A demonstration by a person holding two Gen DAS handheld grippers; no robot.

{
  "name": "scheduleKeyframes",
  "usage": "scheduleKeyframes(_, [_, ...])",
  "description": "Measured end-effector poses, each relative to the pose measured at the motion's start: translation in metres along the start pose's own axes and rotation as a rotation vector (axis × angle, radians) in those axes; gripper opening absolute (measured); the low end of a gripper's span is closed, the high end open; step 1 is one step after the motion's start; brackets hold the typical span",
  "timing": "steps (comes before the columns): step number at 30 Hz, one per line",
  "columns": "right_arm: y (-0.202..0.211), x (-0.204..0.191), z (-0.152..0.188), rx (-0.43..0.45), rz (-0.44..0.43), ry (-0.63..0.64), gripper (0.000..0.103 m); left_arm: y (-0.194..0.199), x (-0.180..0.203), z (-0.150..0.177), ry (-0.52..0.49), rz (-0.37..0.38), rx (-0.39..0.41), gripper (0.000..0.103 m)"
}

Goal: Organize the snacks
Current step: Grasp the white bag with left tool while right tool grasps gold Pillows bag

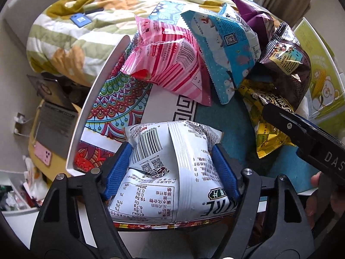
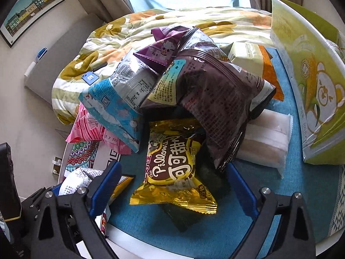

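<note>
Gripping white packet [image 1: 172, 161], left tool [image 1: 172, 149].

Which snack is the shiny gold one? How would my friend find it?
Start at the heap of snack bags on the blue mat. At the heap's front edge, half under a dark brown bag, lies the shiny gold foil packet. Only it has a brown label with big white letters.

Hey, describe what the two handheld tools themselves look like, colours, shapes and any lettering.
Both tools are alike: black angular plastic linkage arms with round silver pivot bolts, each carrying two blue fingers with ribbed, textured pads. That goes for the left tool and the right tool. In the left view, the right tool's black body shows white letters "DAS". No cables or sleeves are visible.
</note>
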State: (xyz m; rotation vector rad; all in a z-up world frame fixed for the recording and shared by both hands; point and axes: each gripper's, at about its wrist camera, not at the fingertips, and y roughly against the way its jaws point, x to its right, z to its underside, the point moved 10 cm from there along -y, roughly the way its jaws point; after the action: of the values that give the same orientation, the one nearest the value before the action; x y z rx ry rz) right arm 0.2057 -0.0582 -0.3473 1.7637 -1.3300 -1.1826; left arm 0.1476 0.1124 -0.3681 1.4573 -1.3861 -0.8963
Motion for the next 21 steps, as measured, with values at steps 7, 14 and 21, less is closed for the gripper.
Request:
scheduleKeyframes(7, [-0.011,0.0,0.002,-0.025,0.044,0.05,0.086,-0.007,0.005,0.004,-0.036,-0.006,-0.009,0.074])
scheduleKeyframes(14, [-0.02,0.0,0.003,-0.037,0.077,0.103,0.084,-0.01,0.002,0.002,-0.017,0.017,-0.025,0.071])
scheduleKeyframes(21, [-0.027,0.0,0.004,-0.066,0.064,0.137,0.056,-0.006,-0.003,-0.002,0.015,0.06,-0.024,0.063])
